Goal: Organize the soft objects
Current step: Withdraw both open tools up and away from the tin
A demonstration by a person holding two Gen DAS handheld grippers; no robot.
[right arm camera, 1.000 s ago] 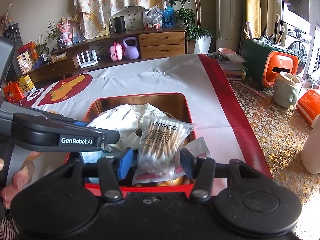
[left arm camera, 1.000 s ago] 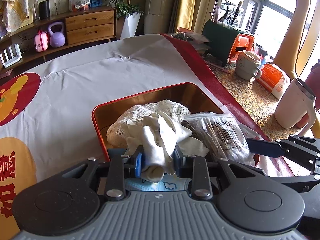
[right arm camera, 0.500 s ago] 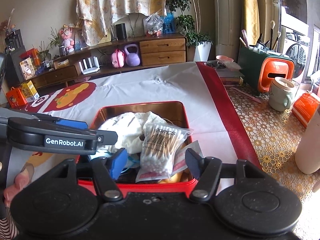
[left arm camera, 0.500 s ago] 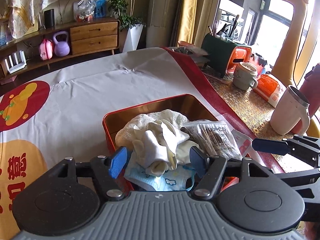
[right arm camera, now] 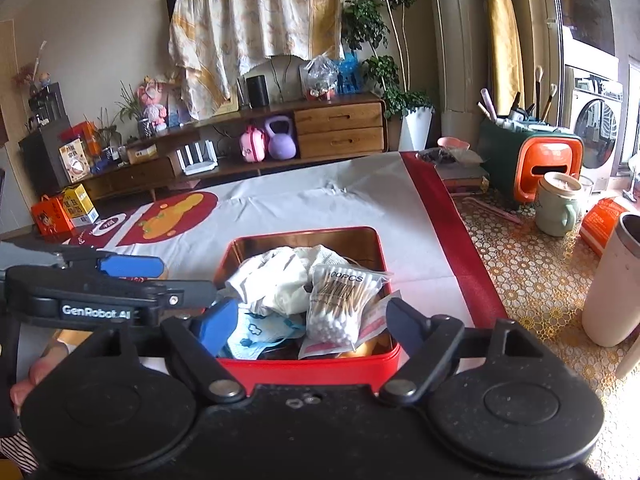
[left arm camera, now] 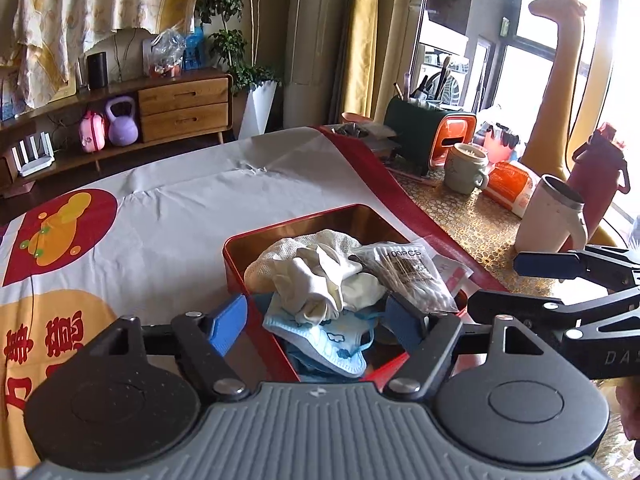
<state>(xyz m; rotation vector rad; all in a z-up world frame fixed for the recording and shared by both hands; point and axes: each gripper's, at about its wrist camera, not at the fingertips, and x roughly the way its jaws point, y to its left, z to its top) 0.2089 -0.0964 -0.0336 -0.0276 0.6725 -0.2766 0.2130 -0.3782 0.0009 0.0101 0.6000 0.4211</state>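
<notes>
Cloth: crumpled white soft fabric [left arm camera: 316, 276], just released, now inside square red metal tin [left arm camera: 236, 268] atop blue face mask [left arm camera: 320, 340].
Swabs: clear bag [right arm camera: 334, 300] alongside.
Left gripper [left arm camera: 316, 320]: jaws spread, empty, backing off.
Right gripper [right arm camera: 310, 320]: jaws apart, empty.
Meaning: packing likely done.

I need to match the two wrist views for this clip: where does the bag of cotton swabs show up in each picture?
Left wrist: the bag of cotton swabs lies right of centre, at the right side of the red tin, beside the white cloths.
Right wrist: the bag sits just right of centre, in the tin's near right part.
Shared landmark: the purple kettlebell by the wooden cabinet.
</notes>
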